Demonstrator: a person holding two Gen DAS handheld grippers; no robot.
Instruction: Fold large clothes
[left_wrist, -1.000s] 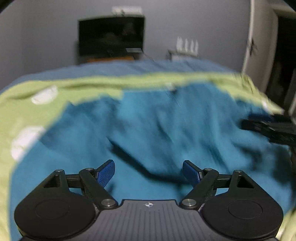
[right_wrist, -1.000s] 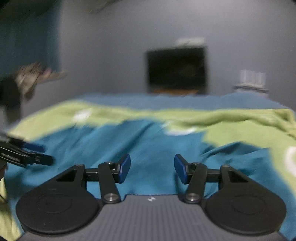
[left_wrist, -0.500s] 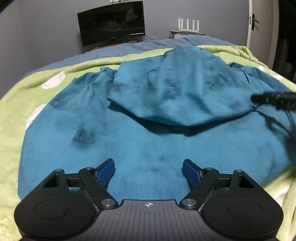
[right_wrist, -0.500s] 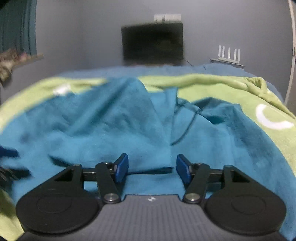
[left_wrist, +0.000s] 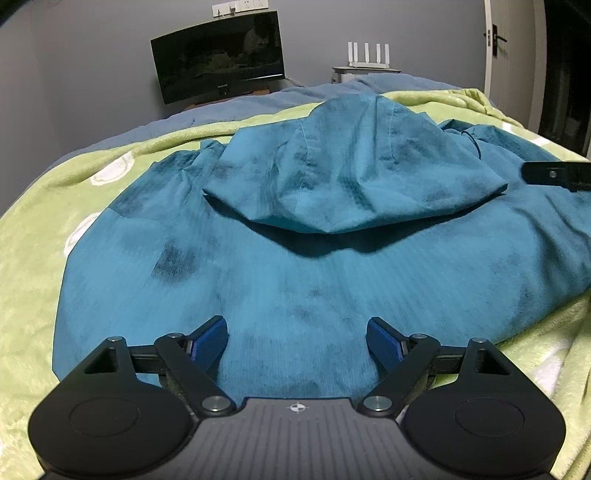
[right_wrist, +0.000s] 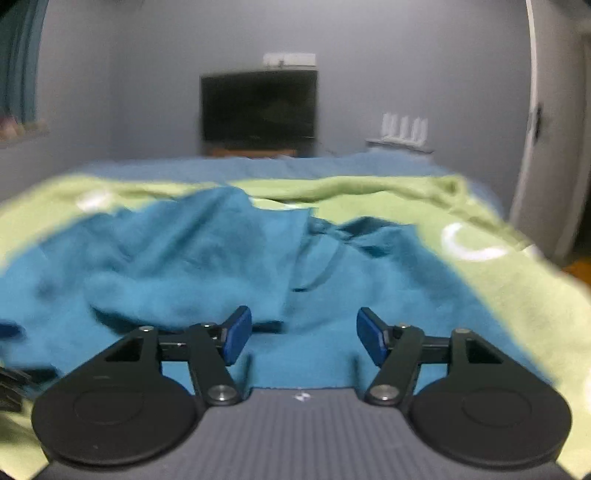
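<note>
A large teal hooded garment (left_wrist: 280, 273) lies spread on a green blanket (left_wrist: 33, 236), its hood (left_wrist: 354, 173) folded down over the back. My left gripper (left_wrist: 297, 341) hovers open just above the garment's near part, nothing between its blue pads. In the right wrist view the same garment (right_wrist: 207, 254) looks blurred and rumpled, with a drawstring (right_wrist: 325, 269) trailing across it. My right gripper (right_wrist: 304, 332) hangs over the garment's near edge with its jaws opening and nothing between them. The right gripper's finger tip (left_wrist: 554, 173) shows at the right edge of the left wrist view.
The blanket with white rings (right_wrist: 472, 243) covers a bed with a blue sheet (right_wrist: 258, 166) at the far end. Beyond stand a dark monitor (left_wrist: 218, 55), a white router (left_wrist: 365, 55) and a door (left_wrist: 498, 48) at the right. Grey walls surround.
Both grippers have drawn back from the garment, and the hood now lies settled on the back. The right gripper's jaws have widened. The left view has gone from blurred to sharp.
</note>
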